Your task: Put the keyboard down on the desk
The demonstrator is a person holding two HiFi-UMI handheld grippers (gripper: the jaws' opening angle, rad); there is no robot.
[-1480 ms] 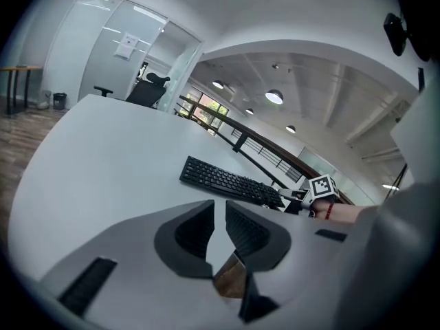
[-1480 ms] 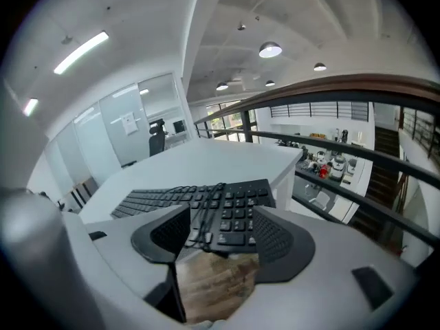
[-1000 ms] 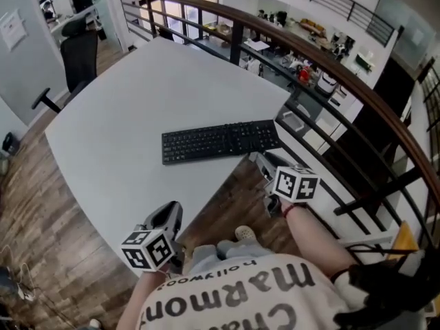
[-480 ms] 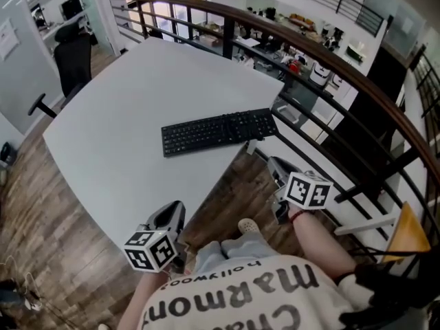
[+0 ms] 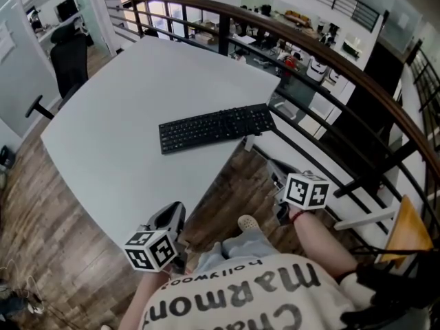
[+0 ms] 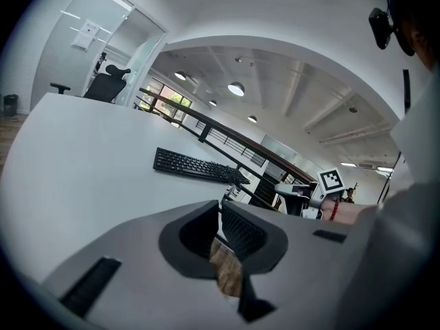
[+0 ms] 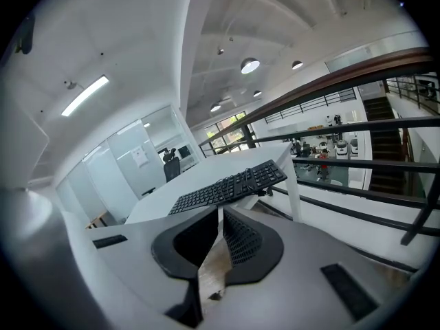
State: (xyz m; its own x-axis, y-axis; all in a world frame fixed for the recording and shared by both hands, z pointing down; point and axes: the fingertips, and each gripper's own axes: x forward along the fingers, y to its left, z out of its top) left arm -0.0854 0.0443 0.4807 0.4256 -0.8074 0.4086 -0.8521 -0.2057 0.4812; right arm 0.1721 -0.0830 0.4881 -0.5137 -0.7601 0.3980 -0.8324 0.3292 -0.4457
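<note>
The black keyboard [image 5: 214, 128] lies flat on the white desk [image 5: 124, 115], near its right front edge, with its right end close to the desk's corner. Neither gripper touches it. My left gripper [image 5: 174, 212] hangs below the desk's front edge, near the person's lap, shut and empty. My right gripper [image 5: 278, 172] is out over the wood floor, right of the desk's corner, its jaws closing together with nothing between them. The keyboard [image 6: 199, 166] shows beyond the left gripper [image 6: 220, 208] in its own view. It [image 7: 230, 183] also lies ahead of the right gripper [image 7: 221, 213].
A dark railing with a wooden handrail [image 5: 344, 67] curves round the desk's far and right sides. A black office chair [image 5: 69, 53] stands at the back left. Wood floor [image 5: 41, 212] and the person's shoe [image 5: 246, 223] lie below the desk's front edge.
The right gripper has drawn back from the keyboard's right end, out over the floor toward the person. The left gripper has stayed put. The keyboard rests on the desk.
</note>
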